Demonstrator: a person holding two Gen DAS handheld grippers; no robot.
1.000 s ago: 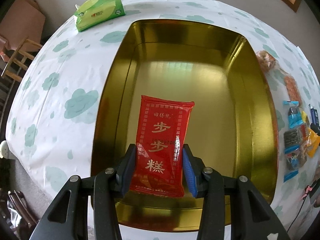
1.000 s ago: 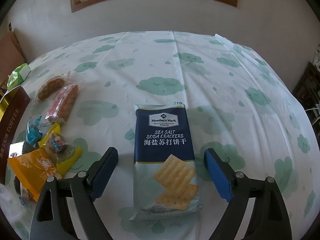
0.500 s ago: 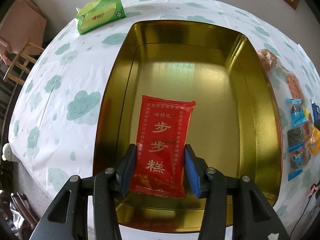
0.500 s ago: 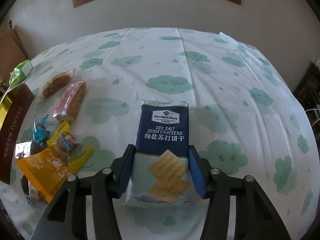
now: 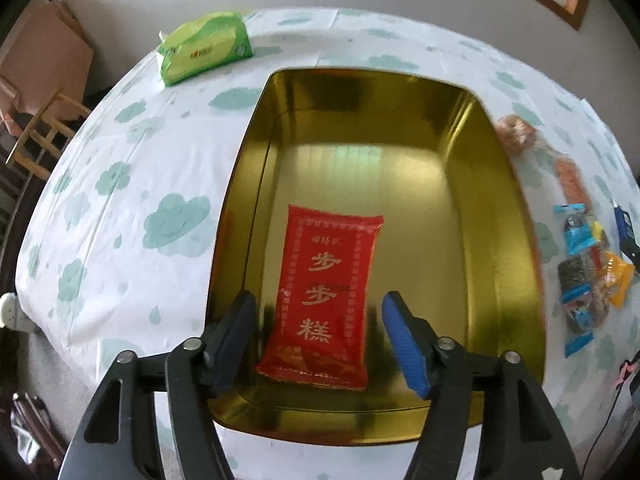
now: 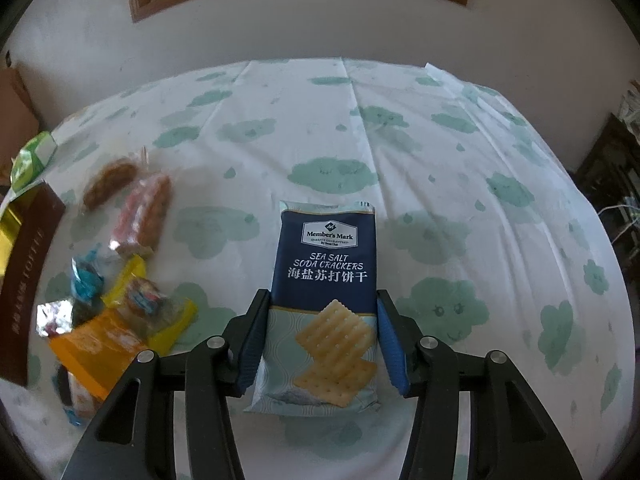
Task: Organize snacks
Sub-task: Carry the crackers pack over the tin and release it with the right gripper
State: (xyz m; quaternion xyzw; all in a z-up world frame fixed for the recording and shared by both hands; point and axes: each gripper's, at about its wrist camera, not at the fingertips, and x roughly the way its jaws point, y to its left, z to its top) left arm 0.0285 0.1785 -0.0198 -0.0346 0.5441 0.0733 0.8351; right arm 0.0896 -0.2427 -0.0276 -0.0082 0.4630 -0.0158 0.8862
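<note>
On my right camera the cracker pack (image 6: pixel 325 300) reads "Member's Mark", "SEA SALT SODA CRACKERS" and "海盐苏打饼干", and the brown tin side (image 6: pixel 24 280) at the left edge shows "TOFFEE", blurred. On my left camera the red packet (image 5: pixel 324 300) in the tin carries "步步糕" in large gold characters; the small line above it and the print on the green tissue pack (image 5: pixel 204 46) I cannot read.

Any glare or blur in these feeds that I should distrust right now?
Left wrist view: the gold tin throws bright window glare off its floor, yet the red packet reads sharp between the open left gripper. Right wrist view: the loose snack pile at left is motion-smeared; the cracker pack in the right gripper stays crisp. Fisheye bends the table edges.
</note>
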